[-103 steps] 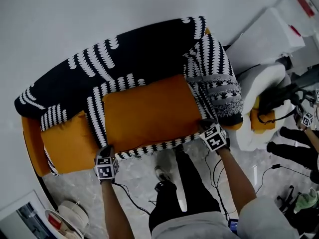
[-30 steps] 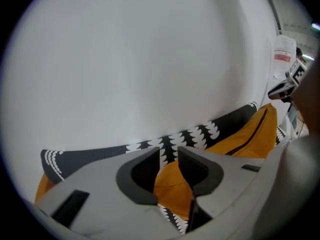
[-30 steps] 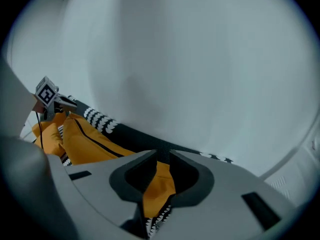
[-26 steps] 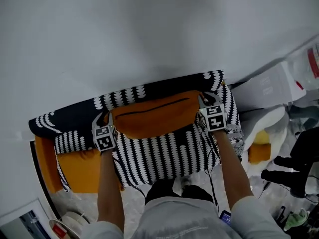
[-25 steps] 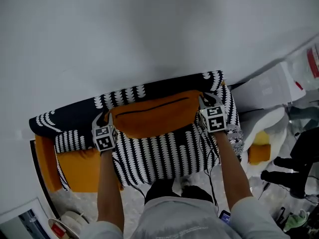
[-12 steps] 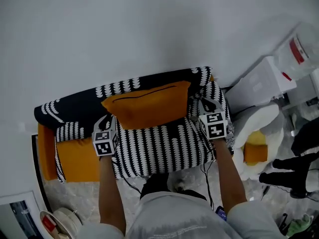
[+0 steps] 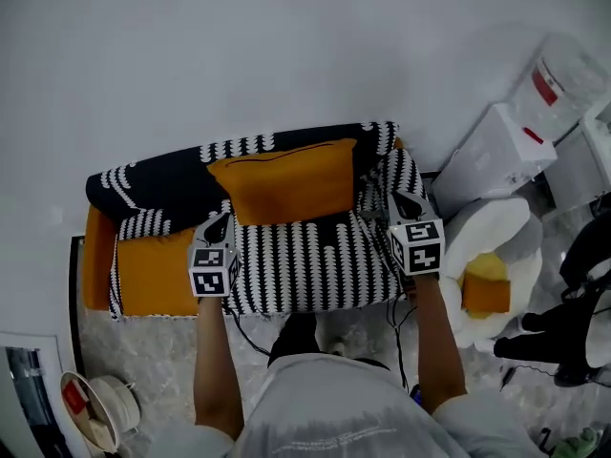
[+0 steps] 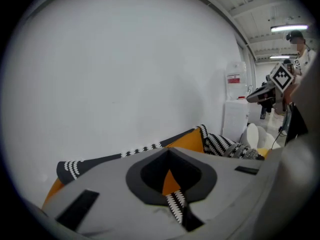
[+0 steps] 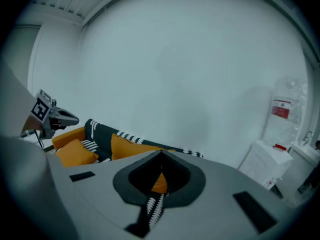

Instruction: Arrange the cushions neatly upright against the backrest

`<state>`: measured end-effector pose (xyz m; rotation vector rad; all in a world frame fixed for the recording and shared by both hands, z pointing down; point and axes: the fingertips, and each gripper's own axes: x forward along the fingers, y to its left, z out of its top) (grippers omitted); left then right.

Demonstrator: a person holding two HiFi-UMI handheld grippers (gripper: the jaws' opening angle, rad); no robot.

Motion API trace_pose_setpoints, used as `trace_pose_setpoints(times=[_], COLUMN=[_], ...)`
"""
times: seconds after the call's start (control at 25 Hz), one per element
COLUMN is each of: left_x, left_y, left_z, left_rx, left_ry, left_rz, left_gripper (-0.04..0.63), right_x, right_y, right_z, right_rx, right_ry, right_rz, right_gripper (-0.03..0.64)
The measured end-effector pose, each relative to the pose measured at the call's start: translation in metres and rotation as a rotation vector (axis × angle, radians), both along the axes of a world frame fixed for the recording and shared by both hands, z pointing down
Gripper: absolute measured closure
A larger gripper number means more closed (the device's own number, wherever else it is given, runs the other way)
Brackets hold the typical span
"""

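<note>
Against the backrest [image 7: 158, 187] one orange cushion [image 7: 286, 181] stood upright. We held left gripper [image 7: 221, 225] and right gripper [image 7: 398, 201] clear of it, jaws just closing, pressed together on nothing. Next, we judged, the left cushion [image 7: 158, 277] on the seat needed gripping and standing up.

Plain orange cushion [image 7: 284, 181] at 12 o'clock; black throw [image 7: 315, 265] with white scalloped stripes at centre; second orange cushion [image 7: 153, 275] at 9 o'clock; white wall [image 7: 239, 46]; grey marbled floor [image 7: 153, 380]; 1 white beanbag [image 7: 496, 237] at 3 o'clock.
</note>
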<state>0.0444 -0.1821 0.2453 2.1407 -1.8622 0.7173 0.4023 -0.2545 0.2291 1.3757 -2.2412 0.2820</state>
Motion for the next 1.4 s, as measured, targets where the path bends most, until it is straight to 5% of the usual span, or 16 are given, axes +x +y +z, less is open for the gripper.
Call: trace_pose_setpoints(times=[0.56, 1.04, 1.4], left_x=[0.022, -0.103, -0.22], left_y=[0.163, 0.306, 0.418], left_z=[-0.084, -0.101, -0.11], left_rx=[0.143, 0.168, 0.162], left_ry=[-0.035, -0.07, -0.077], left_rz=[-0.101, -0.389, -0.512], left_gripper=[0.581, 0.58, 0.581], right_x=[-0.034, -0.219, -0.381], right_y=[0.128, 0.2, 0.298], right_z=[-0.081, -0.105, -0.128], right_rx=[0.159, 0.174, 0.162], right_ry=[-0.019, -0.101, -0.152], right_rz=[-0.241, -0.561, -0.789], right_gripper=[0.614, 0.614, 0.614])
